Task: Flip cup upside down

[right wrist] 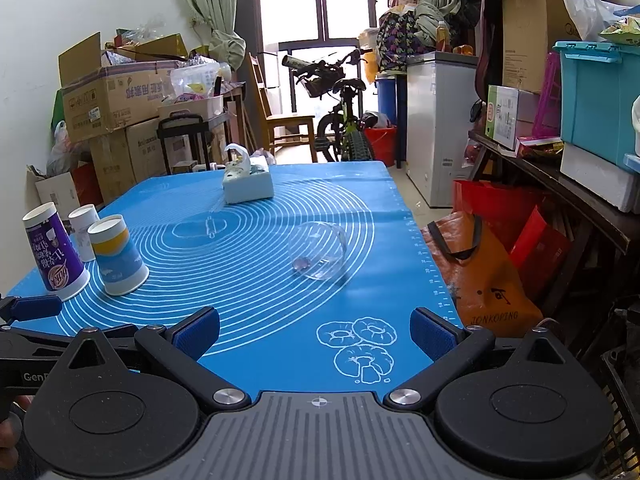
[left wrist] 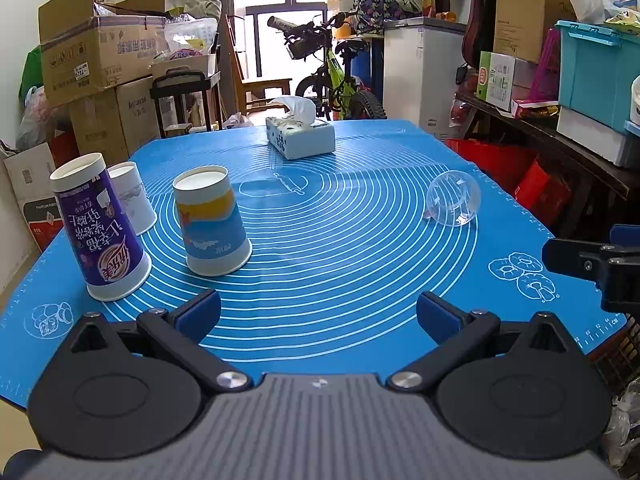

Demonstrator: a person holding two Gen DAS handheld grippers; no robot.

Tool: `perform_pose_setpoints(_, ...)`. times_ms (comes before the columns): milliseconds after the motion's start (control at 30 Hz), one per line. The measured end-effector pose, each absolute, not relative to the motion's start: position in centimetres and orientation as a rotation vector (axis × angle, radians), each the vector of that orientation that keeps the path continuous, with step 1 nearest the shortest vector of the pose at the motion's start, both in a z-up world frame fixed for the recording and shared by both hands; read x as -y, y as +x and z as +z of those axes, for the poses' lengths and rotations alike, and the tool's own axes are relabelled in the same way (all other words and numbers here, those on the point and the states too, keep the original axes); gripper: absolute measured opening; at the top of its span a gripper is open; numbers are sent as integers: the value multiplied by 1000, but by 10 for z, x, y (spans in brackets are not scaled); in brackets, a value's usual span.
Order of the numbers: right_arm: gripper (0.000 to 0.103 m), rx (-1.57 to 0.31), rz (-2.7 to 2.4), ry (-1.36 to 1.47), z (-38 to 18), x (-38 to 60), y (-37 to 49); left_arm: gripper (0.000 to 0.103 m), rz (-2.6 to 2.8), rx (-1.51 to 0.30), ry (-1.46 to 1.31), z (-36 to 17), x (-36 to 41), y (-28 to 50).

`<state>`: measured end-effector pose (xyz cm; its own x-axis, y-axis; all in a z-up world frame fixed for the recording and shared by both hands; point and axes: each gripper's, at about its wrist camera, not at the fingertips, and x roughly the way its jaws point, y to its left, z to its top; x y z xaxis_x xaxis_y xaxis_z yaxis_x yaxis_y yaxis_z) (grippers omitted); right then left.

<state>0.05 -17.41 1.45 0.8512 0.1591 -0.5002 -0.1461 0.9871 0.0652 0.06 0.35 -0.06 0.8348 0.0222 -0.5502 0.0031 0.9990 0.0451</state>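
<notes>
A clear plastic cup (left wrist: 454,199) lies on its side on the blue mat (left wrist: 340,240); it also shows in the right wrist view (right wrist: 318,250). Three paper cups stand upside down at the left: a purple one (left wrist: 100,228), a white one (left wrist: 134,196) behind it, and a blue and yellow one (left wrist: 212,220). They also show in the right wrist view, purple (right wrist: 54,252), white (right wrist: 84,232), blue and yellow (right wrist: 116,256). My left gripper (left wrist: 318,312) is open and empty near the mat's front edge. My right gripper (right wrist: 316,330) is open and empty, short of the clear cup.
A tissue box (left wrist: 300,136) sits at the far middle of the mat. Cardboard boxes (left wrist: 92,60) stack up left of the table. A bicycle (left wrist: 336,76) and a white freezer (left wrist: 424,72) stand behind it. Shelves with bins (left wrist: 596,68) and red and orange bags (right wrist: 488,276) line the right.
</notes>
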Motion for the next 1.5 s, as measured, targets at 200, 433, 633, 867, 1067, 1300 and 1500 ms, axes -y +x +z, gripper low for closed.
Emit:
perform_pose_setpoints(200, 101, -533, 158, 23, 14, 174, 2, 103, 10, -579, 47, 1, -3, 1)
perform_pose_setpoints(433, 101, -538, 162, 24, 15, 175, 2, 103, 1, -581, 48, 0, -2, 2)
perform_pose_setpoints(633, 101, -543, 166, 22, 14, 173, 3, 103, 4, -572, 47, 1, -1, 1)
perform_pose_setpoints(867, 101, -544, 168, 22, 13, 173, 4, 102, -1, -578, 54, 0, 1, 1)
perform_pose_setpoints(1067, 101, -548, 170, 22, 12, 173, 5, 103, 6, -577, 53, 1, 1, 1)
perform_pose_setpoints(1300, 101, -548, 171, 25, 12, 173, 5, 103, 22, -578, 56, 0, 1, 1)
perform_pose_setpoints(1500, 101, -551, 174, 23, 11, 173, 6, 103, 26, -577, 55, 0, 1, 1)
